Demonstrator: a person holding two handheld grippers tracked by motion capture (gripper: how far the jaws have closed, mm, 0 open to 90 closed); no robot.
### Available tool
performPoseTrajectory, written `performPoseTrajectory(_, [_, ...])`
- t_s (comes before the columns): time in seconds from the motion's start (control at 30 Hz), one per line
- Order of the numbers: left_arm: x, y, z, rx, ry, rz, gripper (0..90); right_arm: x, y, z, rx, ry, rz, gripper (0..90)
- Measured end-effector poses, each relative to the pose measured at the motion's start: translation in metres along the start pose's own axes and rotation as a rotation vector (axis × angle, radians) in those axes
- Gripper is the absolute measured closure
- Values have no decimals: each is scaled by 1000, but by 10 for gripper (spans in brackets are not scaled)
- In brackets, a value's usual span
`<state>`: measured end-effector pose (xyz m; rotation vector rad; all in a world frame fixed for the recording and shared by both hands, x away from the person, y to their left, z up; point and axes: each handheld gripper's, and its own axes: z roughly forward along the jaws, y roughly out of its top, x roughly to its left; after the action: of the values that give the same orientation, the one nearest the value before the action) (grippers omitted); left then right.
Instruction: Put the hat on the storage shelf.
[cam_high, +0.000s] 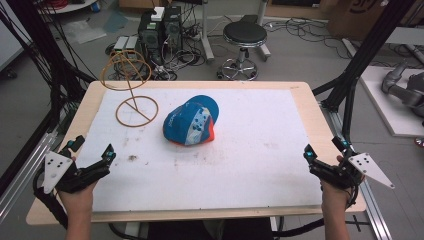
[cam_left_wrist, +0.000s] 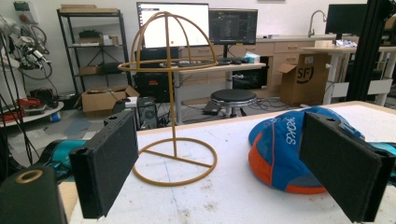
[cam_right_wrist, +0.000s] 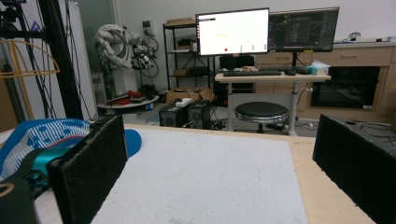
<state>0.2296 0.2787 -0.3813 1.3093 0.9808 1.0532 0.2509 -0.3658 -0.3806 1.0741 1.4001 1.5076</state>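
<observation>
One cap (cam_high: 191, 120) is seen on the white mat (cam_high: 250, 150) of the table (cam_high: 305, 92), blue with an orange underside, lying a little left of the middle and toward the far half. One hat stand (cam_high: 131, 85) of mustard-yellow wire is set just beside it to the left, upright, with a round base ring on the mat and a domed frame on top; stand and cap are near each other, but whether they touch cannot be told. Two grippers are held at the near corners, one per hand. The left gripper (cam_high: 92, 152) is kept low over the near left edge, jaws spread wide with nothing between them; through its own camera the stand (cam_left_wrist: 170, 93) is framed between the jaws and the cap (cam_left_wrist: 289, 154) is partly covered by the right-hand jaw. The right gripper (cam_high: 325, 150) is likewise held with jaws spread and empty at the near right edge, well apart from the cap; in its view the cap (cam_right_wrist: 46, 135) is half hidden behind the left-hand jaw. A few dirty smudges are noted on the mat. Beyond the far edge, one round black stool (cam_high: 244, 35) and two computer towers (cam_high: 160, 27) are counted on the floor, amid loose cables. Nothing is set between either gripper and the cap.
</observation>
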Motion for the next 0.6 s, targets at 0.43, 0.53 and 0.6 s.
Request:
performPoseTrajectory(0.43, [-5, 3, 3, -6, -7, -17, 132, -2, 0, -1, -5, -8, 11, 29])
performPoseTrajectory(0.53, [-9, 5, 7, -13, -16, -21, 135, -3, -1, -1, -5, -9, 16, 30])
performPoseTrajectory(0.6, [-13, 7, 11, -16, -22, -14, 135, -3, -1, -1, -5, -10, 25, 29])
